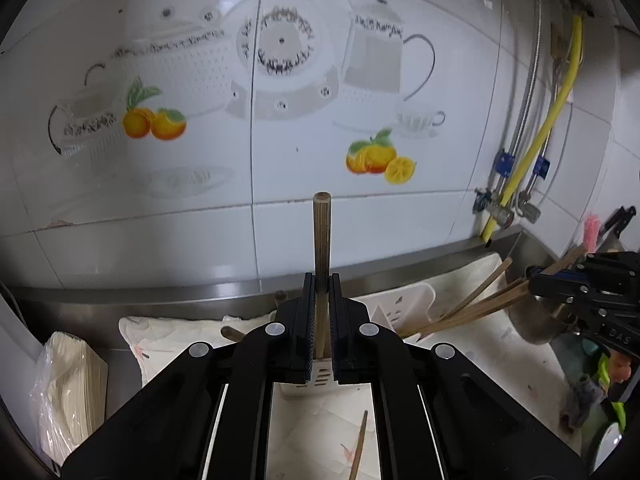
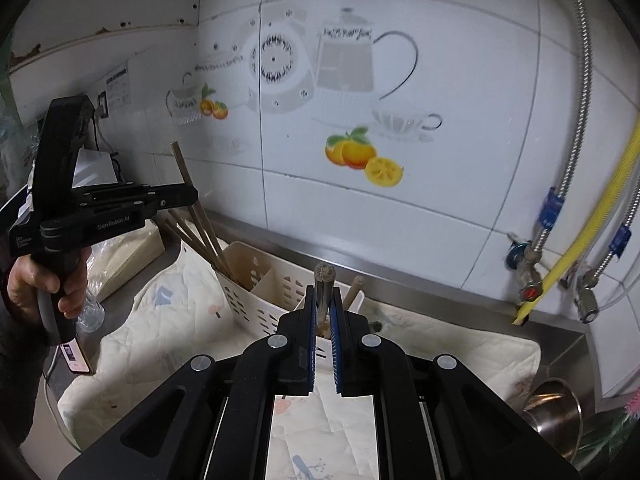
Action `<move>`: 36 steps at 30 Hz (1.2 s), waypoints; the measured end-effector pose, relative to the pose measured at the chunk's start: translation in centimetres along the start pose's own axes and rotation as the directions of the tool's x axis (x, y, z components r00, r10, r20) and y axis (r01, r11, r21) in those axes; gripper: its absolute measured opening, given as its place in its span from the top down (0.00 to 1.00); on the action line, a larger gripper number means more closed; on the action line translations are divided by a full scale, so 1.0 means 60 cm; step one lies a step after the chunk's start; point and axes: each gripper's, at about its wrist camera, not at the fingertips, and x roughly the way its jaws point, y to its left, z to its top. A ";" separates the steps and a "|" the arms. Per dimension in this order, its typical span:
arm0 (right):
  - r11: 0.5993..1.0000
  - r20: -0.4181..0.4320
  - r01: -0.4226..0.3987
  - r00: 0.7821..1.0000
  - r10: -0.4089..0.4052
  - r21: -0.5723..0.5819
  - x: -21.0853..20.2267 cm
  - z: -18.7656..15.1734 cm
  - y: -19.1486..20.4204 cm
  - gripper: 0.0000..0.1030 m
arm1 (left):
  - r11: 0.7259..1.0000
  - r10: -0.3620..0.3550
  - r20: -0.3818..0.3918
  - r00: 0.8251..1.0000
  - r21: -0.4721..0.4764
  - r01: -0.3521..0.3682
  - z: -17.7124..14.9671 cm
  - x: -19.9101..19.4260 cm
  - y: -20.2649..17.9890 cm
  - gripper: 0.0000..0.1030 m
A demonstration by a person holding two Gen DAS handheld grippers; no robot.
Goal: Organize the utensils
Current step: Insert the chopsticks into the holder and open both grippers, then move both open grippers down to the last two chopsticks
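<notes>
My left gripper [image 1: 322, 280] is shut on a brown wooden chopstick [image 1: 322, 236] that stands upright above the white slotted utensil holder [image 1: 404, 304]. In the right wrist view the left gripper [image 2: 188, 196] holds that chopstick [image 2: 182, 164] over the holder's left compartment, among several chopsticks [image 2: 204, 240] standing there. My right gripper [image 2: 324, 292] is shut on a dark round-ended utensil handle [image 2: 324, 276] over the holder's [image 2: 256, 280] right compartment. A second wooden handle [image 2: 354, 290] leans just beside it. The right gripper [image 1: 576, 280] also shows in the left wrist view.
The holder lies on a pale printed cloth [image 2: 160, 320] on a steel counter. One loose chopstick [image 1: 360, 446] lies on the cloth. A steel pot [image 2: 556, 408] stands right, a bagged paper stack [image 1: 68, 380] left. Pipes and a yellow hose [image 2: 568, 256] run along the tiled wall.
</notes>
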 end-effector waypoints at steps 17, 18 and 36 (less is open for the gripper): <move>0.998 -0.022 -0.005 1.000 0.006 0.055 0.057 -0.011 -0.007 0.85 | 1.000 0.005 -0.005 1.000 -0.006 -0.005 -0.019 -0.003 -0.002 0.77; 0.998 -0.009 -0.001 1.000 0.001 0.059 0.050 -0.012 -0.008 0.83 | 1.000 0.003 0.004 1.000 -0.008 -0.003 -0.022 -0.011 -0.002 0.76; 0.988 0.031 -0.024 0.999 0.020 0.154 0.002 -0.191 0.091 0.78 | 0.998 0.030 0.006 1.000 -0.052 -0.030 -0.193 -0.110 0.018 0.67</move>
